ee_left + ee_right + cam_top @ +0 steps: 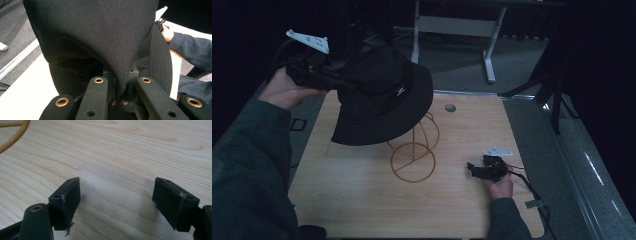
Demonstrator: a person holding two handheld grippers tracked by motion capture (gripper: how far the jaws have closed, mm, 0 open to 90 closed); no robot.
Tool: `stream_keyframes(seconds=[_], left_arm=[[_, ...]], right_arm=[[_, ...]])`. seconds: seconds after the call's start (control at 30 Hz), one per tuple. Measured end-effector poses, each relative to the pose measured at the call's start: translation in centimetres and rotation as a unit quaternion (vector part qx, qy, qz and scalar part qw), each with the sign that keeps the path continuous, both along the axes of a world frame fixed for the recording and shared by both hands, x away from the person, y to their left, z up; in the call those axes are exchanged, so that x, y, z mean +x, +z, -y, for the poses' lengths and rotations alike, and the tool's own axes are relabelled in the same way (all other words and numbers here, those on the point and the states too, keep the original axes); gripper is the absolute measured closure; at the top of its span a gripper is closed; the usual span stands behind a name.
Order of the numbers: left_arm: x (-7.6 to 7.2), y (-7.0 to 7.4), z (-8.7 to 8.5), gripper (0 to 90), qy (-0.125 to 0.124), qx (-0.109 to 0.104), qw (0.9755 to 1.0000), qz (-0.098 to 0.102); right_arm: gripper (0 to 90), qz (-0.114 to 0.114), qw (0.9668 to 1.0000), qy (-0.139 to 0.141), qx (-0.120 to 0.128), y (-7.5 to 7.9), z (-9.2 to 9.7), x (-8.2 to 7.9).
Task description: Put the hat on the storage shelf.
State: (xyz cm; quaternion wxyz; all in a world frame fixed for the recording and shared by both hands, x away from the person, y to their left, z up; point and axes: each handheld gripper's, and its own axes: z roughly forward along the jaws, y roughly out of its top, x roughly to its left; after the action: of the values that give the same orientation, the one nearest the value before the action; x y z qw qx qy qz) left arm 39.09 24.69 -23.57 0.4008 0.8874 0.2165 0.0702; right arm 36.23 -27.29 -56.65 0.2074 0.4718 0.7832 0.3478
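Observation:
A black bucket hat with a small white logo hangs over the top of a yellow wire stand in the middle of the wooden table. My left gripper is shut on the hat's crown at its left side, held up above the table's far left corner. In the left gripper view the black cloth is pinched between the jaws. My right gripper rests low over the table to the right of the stand. Its jaws stand wide apart over bare wood, holding nothing.
The stand's round yellow base ring lies to the left of the right gripper. A small grey round grommet sits in the table's far edge. White desk legs stand on the grey floor beyond. A black cable trails off the right gripper.

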Motion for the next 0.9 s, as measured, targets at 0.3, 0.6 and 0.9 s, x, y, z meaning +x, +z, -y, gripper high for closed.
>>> stream_keyframes(seconds=[0.3, 0.6, 0.9], left_arm=[[0.1, -0.3, 1.6, 84.7, -0.014, 0.014, 0.9998, -0.001], [-0.1, -0.8, 3.0, 84.6, -0.027, 0.021, 0.9994, -0.001], [-0.1, -1.2, 4.9, 84.5, -0.044, 0.037, 0.9983, -0.002]], right_arm=[[22.4, 0.0, 1.0, 0.0, 0.0, 0.0, 0.0, 0.0], [22.4, 0.0, 1.0, 0.0, 0.0, 0.0, 0.0, 0.0], [22.4, 0.0, 1.0, 0.0, 0.0, 0.0, 0.0, 0.0]])
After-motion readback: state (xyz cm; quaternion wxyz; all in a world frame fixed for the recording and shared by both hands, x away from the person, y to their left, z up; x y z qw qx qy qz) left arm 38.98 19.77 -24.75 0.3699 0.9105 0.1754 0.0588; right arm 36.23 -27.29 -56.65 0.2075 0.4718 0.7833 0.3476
